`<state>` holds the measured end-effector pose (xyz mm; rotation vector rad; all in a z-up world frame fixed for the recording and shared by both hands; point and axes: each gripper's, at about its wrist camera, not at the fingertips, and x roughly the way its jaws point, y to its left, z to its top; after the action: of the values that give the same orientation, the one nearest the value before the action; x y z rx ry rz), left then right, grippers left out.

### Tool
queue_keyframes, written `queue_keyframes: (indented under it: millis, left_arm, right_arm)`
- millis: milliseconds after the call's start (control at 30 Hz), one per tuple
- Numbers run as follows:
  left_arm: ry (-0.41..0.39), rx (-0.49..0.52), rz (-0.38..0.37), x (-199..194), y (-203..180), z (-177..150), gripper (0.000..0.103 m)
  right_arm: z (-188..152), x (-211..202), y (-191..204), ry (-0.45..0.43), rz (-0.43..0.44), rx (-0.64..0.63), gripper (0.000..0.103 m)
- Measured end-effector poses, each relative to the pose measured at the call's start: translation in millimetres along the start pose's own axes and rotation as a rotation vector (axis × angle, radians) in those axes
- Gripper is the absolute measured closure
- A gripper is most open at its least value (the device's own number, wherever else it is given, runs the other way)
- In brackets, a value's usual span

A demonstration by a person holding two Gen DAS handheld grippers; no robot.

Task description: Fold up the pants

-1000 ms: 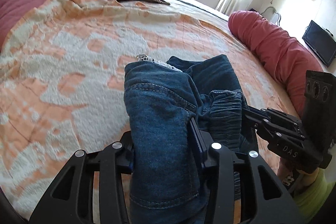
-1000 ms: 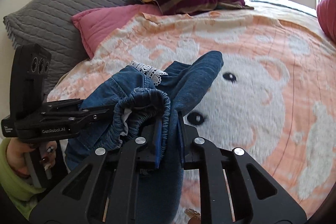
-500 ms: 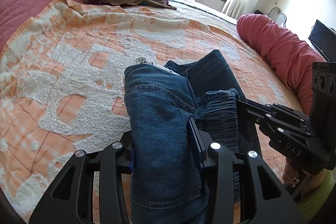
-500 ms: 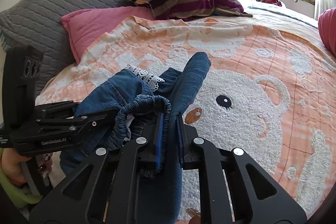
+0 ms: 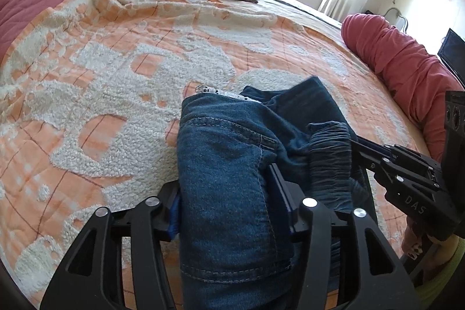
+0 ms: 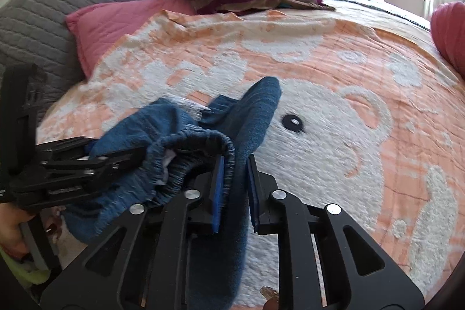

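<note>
Over the bed's near edge, both grippers, left and right, are clenching bunched jeans, folding barely begun, legs unaligned.

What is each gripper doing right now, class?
Left gripper: closed on the jeans.
Right gripper: closed on the jeans' waistband.

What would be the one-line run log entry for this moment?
task: fold pants | left gripper: shut on jeans | right gripper: shut on jeans | jeans: bunched, above blanket
</note>
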<state>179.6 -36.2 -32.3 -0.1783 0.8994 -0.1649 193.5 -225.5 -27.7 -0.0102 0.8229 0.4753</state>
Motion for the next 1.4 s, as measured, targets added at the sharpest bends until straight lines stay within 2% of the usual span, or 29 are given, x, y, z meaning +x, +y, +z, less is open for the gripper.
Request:
queue_keyframes:
  millis: [33, 67, 233, 400, 867, 967, 1067, 1300, 1400]
  left_arm:
    - [0.004, -0.003, 0.003, 1.1, 1.0, -0.3, 0.049]
    - [0.007, -0.006, 0.005, 2.1, 1.5, -0.8, 0.047]
    - [0.015, -0.009, 0.010, 4.5, 2.1, -1.9, 0.042]
    - [0.016, -0.017, 0.009, 4.3, 3.0, -3.6, 0.041]
    - [0.005, -0.037, 0.002, -3.2, 4.8, -7.0, 0.041]
    - [-0.003, -0.034, 0.014, -7.8, 4.0, -7.1, 0.023]
    - [-0.013, -0.029, 0.020, -13.5, 3.6, -7.5, 0.023]
    - [-0.043, -0.033, 0.052, -30.5, 6.9, -8.9, 0.007]
    - [-0.051, -0.035, 0.063, -36.6, 7.6, -8.9, 0.006]
  right_arm:
    - [0.0, 0.0, 0.0, 0.000, 0.000, 0.000, 0.079]
    - [-1.8, 4.8, -3.0, 0.029, -0.036, 0.001, 0.073]
    - [-6.1, 12.9, -10.0, 0.065, -0.051, 0.026, 0.070]
    - [-9.3, 13.3, -13.0, 0.074, -0.058, 0.042, 0.062]
    - [-6.4, -2.5, -8.4, 0.026, -0.091, 0.019, 0.027]
    - [-5.1, -7.5, -7.2, 0.014, -0.098, 0.013, 0.019]
    - [-4.8, -13.2, -6.3, 0.002, -0.094, 0.014, 0.016]
    - [-8.2, -32.3, -7.8, -0.032, -0.098, 0.026, 0.010]
    - [-8.9, -41.7, -7.8, -0.054, -0.098, 0.023, 0.009]
